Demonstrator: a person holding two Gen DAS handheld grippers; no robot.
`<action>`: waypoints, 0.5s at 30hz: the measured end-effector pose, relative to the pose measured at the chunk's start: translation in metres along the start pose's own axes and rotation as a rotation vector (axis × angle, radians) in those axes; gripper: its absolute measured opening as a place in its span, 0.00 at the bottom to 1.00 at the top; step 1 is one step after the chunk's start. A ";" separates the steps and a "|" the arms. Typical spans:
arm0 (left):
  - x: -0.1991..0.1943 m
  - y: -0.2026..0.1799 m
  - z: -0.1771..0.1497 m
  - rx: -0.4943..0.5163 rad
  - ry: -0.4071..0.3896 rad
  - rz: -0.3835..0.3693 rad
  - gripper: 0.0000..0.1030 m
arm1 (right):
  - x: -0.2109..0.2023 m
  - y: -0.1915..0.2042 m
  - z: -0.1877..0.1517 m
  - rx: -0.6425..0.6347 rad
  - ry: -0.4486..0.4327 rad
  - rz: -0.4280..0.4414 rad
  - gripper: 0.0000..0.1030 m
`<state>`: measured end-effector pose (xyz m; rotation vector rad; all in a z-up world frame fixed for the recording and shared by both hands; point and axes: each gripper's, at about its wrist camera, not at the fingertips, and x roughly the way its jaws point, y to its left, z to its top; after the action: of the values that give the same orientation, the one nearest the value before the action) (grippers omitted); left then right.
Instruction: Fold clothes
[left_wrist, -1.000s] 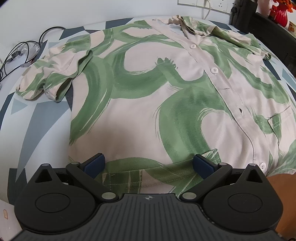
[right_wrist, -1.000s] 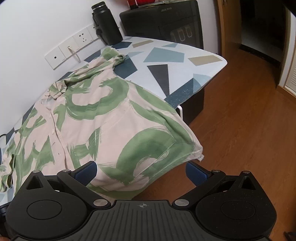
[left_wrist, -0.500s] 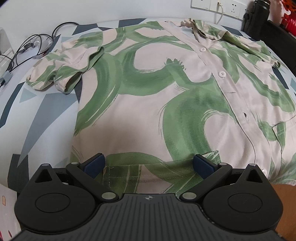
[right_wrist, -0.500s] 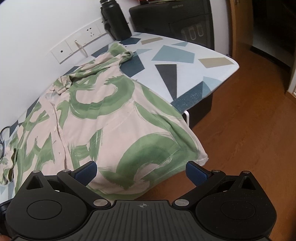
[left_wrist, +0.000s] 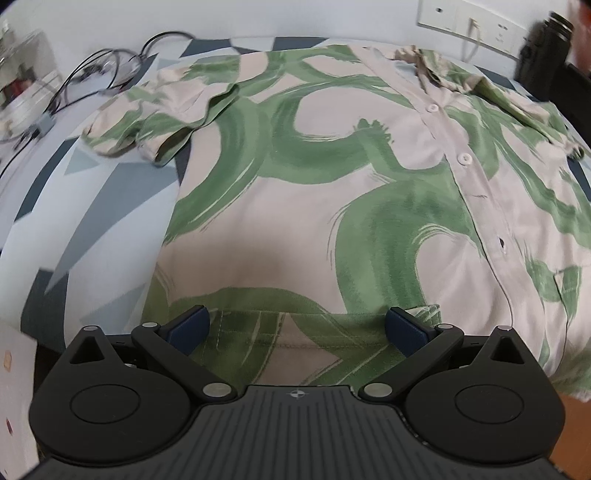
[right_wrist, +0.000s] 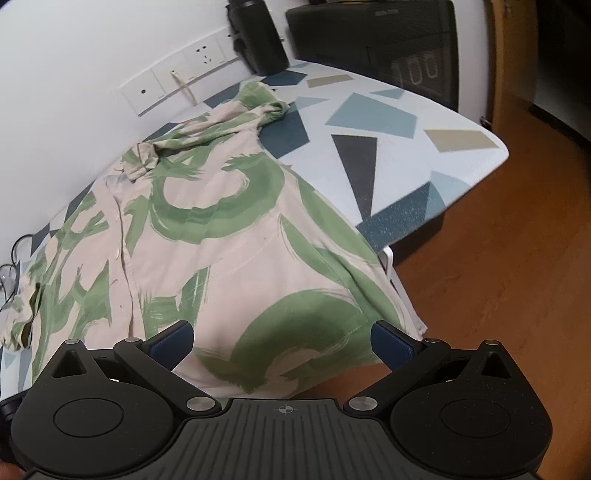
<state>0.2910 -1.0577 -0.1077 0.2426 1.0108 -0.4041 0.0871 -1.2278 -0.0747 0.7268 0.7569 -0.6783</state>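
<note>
A cream short-sleeved shirt with green brush strokes (left_wrist: 295, 206) lies button side up on the patterned table (left_wrist: 96, 206), collar toward the wall. Its hem hangs over the near edge. It also shows in the right wrist view (right_wrist: 229, 251). My left gripper (left_wrist: 297, 326) is open and empty, its blue pads (left_wrist: 188, 325) on either side of the turned-up hem at the shirt's left half. My right gripper (right_wrist: 282, 338) is open and empty, just above the hanging hem at the shirt's right corner.
Black cables (left_wrist: 107, 70) lie at the far left of the table. Wall sockets (right_wrist: 177, 79), a black bottle (right_wrist: 258, 37) and a black appliance (right_wrist: 373, 48) stand at the back right. The wooden floor (right_wrist: 498, 280) lies beyond the table's right edge.
Both grippers have drifted a little, the left one leftward and closer along the hem, the right one closer to the hanging corner. Both stay open. The shirt has not moved.
</note>
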 end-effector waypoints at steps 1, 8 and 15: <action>-0.001 -0.001 -0.001 -0.006 -0.003 0.006 1.00 | -0.001 -0.002 0.000 -0.001 -0.001 0.000 0.99; -0.004 -0.004 -0.005 -0.035 -0.018 0.036 1.00 | -0.005 -0.025 0.001 0.033 -0.003 -0.005 0.99; -0.004 -0.003 -0.004 -0.040 -0.009 0.035 1.00 | -0.006 -0.029 -0.002 0.033 -0.001 0.010 0.99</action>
<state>0.2842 -1.0580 -0.1062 0.2221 1.0033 -0.3524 0.0613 -1.2412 -0.0799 0.7595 0.7420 -0.6835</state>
